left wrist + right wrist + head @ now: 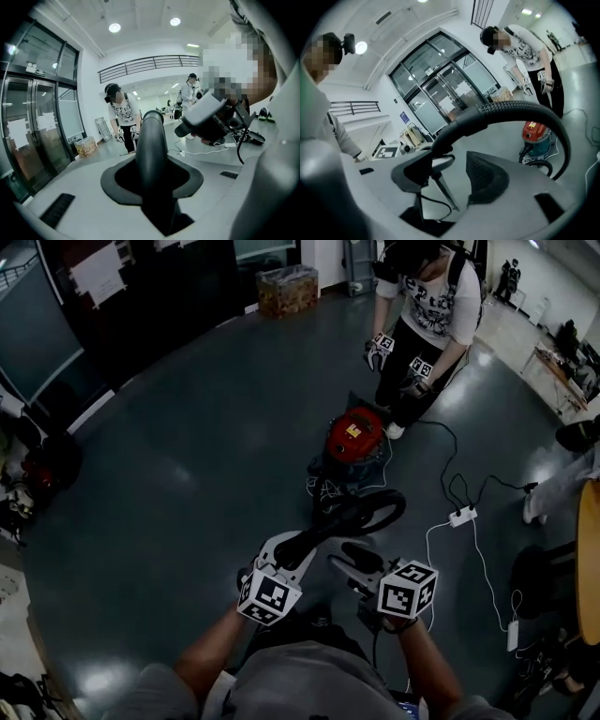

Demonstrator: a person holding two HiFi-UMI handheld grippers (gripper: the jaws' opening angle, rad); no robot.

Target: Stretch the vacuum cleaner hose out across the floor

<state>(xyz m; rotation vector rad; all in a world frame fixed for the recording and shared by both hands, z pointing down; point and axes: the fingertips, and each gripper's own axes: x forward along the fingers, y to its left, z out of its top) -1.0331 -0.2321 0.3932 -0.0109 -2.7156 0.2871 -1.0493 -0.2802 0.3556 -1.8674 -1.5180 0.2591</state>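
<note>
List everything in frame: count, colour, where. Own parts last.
vacuum cleaner: 1, red top on a dark body, mid-floor
hose: 1, black, loops from the vacuum cleaner toward the camera
power strip: 1, white, on the floor right of the hose
black cable: 1, runs across the floor to the power strip
white cable: 1, runs from the power strip toward the lower right
patterned box: 1, multicoloured, far wall
second person: 1, white printed top, behind the vacuum cleaner, a gripper in each hand
floor: dark grey, glossy
left gripper: 1, white, jaws closed on the hose's smooth end
right gripper: 1, white, jaws apart, hose arcing over them
</note>
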